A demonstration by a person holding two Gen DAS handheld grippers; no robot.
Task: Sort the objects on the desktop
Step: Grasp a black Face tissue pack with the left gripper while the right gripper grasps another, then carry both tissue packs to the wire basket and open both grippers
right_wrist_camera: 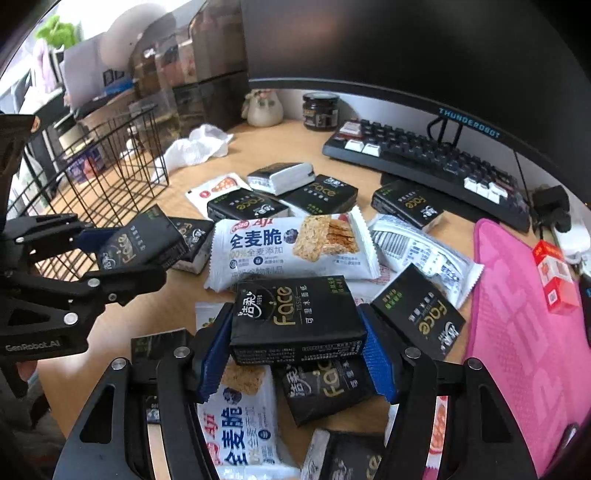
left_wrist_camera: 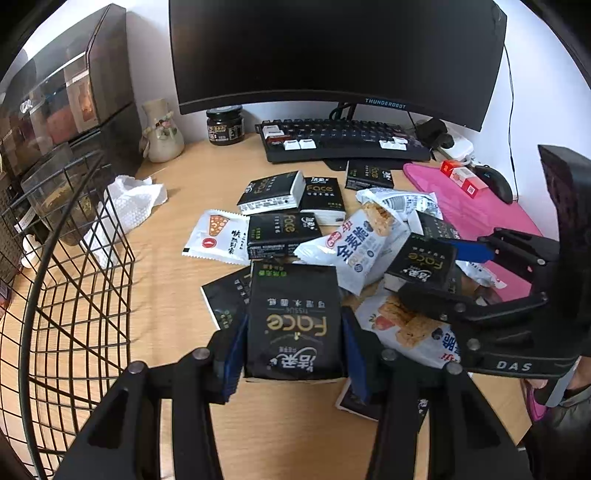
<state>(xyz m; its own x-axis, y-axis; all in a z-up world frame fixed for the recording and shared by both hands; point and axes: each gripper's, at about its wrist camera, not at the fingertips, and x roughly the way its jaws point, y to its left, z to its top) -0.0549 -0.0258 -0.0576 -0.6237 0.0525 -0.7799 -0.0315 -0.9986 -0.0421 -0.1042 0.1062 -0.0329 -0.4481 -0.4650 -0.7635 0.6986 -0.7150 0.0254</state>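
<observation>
"Face" tissue pack (right_wrist_camera: 295, 317), "THUNDEROBOT" monitor (left_wrist_camera: 332, 51)

We look across a light wooden desk (left_wrist_camera: 177, 280) set against a white wall (left_wrist_camera: 151, 59). A big dark curved monitor (left_wrist_camera: 332, 51) dominates it. Left of the monitor we see stacked smoky-brown cabinets (left_wrist_camera: 74, 85); just below the monitor sits a black keyboard (left_wrist_camera: 343, 140). Far left of the monitor, daylight pours in, with green leaves (right_wrist_camera: 59, 31) showing there.
</observation>
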